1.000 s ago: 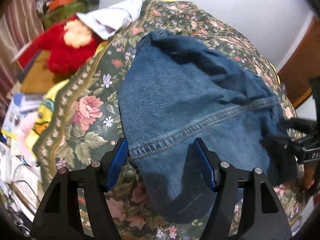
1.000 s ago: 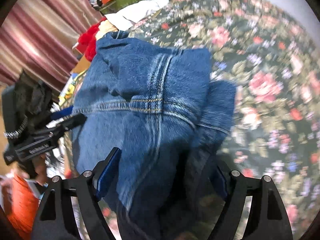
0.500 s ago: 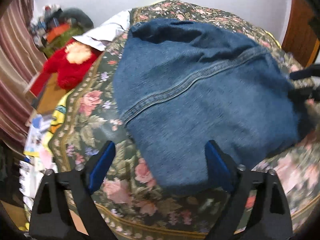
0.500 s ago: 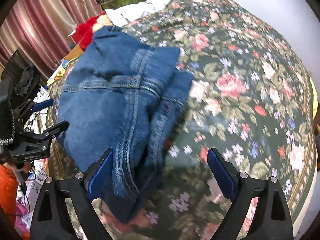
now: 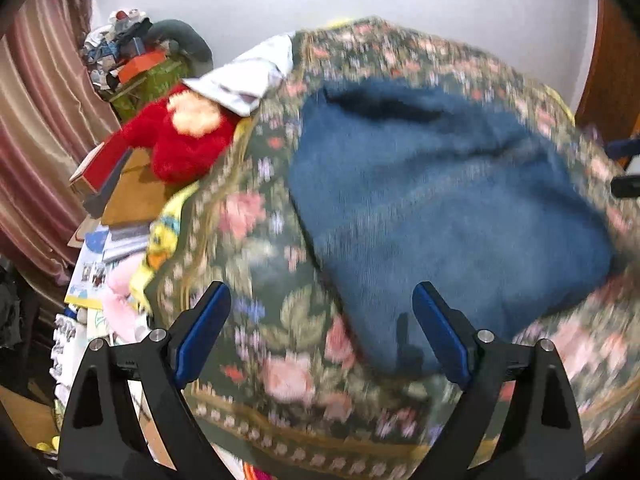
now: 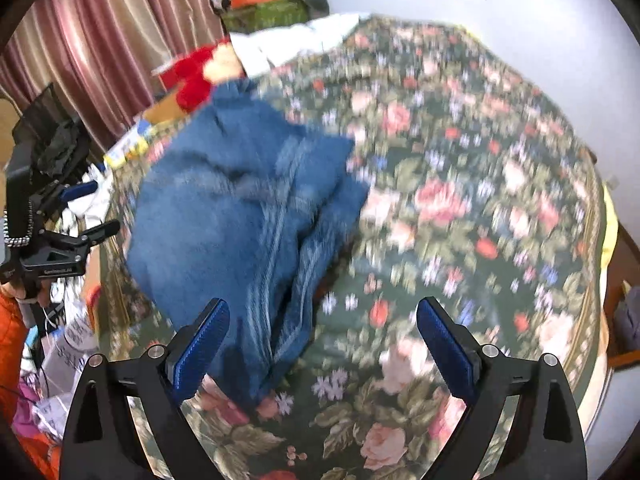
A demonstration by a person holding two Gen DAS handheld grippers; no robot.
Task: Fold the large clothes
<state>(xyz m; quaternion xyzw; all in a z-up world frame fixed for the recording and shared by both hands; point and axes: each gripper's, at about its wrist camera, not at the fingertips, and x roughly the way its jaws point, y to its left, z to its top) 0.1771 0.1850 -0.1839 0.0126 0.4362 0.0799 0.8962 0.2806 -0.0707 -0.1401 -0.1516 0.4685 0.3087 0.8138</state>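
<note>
Blue denim garment, folded into a thick bundle, lying on floral bedspread near its front edge; seams visible along the folded side in the right wrist view. Left gripper: jaws just opened and standing wide apart, nothing between the pads, held above the spread just short of the denim's near-left corner, right finger over the bundle's near edge. Right gripper: jaws likewise just opened, wide apart and empty, left finger over the bundle's near end, right finger over bare bedspread. No contact with the cloth discernible in either view; both views motion-blurred. Beside the bed, left: red plush toy, white cloth, pink curtain, scattered papers.
</note>
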